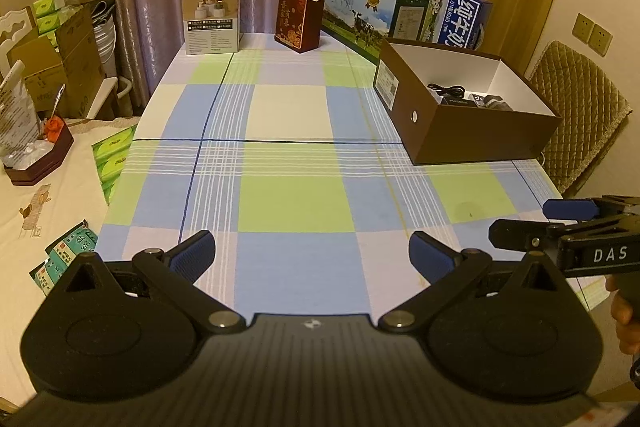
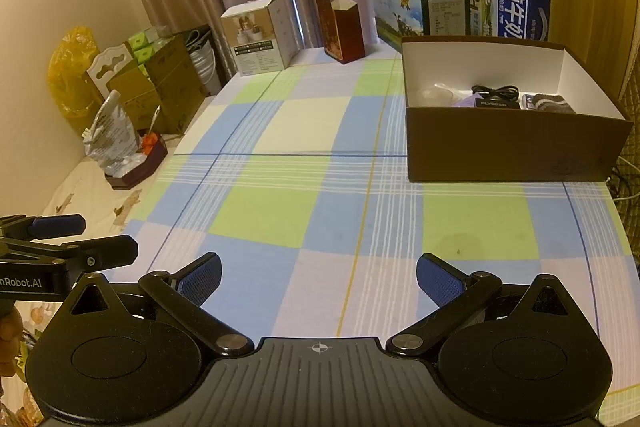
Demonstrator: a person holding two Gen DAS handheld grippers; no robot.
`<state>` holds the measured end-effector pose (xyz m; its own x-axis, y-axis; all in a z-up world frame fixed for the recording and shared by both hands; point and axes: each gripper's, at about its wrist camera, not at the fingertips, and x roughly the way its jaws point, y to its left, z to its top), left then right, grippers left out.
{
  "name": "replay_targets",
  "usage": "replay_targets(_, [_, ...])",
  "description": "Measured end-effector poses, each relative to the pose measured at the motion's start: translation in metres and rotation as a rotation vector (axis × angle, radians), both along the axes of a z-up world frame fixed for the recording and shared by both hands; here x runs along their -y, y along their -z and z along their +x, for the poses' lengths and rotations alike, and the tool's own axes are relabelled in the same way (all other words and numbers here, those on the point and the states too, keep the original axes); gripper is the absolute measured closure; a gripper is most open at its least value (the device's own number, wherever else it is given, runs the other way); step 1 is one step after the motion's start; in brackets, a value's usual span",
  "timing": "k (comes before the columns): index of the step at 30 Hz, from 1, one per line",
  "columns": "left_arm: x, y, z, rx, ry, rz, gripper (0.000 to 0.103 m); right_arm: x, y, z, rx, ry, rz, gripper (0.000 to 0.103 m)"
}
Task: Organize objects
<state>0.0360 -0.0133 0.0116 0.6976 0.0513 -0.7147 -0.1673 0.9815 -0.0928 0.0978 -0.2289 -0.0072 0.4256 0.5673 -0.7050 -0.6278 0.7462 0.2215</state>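
An open brown box (image 1: 480, 131) (image 2: 512, 147) with a white inside stands at the right of the checked tablecloth. In it lie a black cable (image 2: 496, 91), a small black device (image 2: 498, 103), a dark grey knitted item (image 2: 554, 105) and a pale round item (image 2: 434, 94). My left gripper (image 1: 312, 253) is open over the near part of the table, holding nothing. My right gripper (image 2: 318, 277) is open too, also empty, beside it on the right. Each gripper shows at the edge of the other's view.
At the table's far end stand a white product box (image 1: 211, 14), a dark red box (image 1: 299, 15) and two milk cartons (image 1: 376, 11), (image 1: 460, 13). A padded chair (image 1: 580, 115) is at the right. Left, a lower surface holds cardboard boxes (image 1: 60, 63), green tissue packs (image 1: 114, 157) and a small tray (image 1: 40, 157).
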Motion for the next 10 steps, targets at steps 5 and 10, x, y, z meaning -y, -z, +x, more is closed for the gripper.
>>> replay_targets(5, [0.0009, 0.0008, -0.0004, 0.002, 0.002, 0.001, 0.001, 0.0005, -0.0002, 0.0001, 0.0, 0.001, -0.001, 0.002])
replay_targets(10, [0.0015, 0.0035, 0.0017, -0.004, 0.0, 0.008, 0.001, 0.0003, 0.0001, 0.0, 0.0, 0.0, 0.0, 0.002])
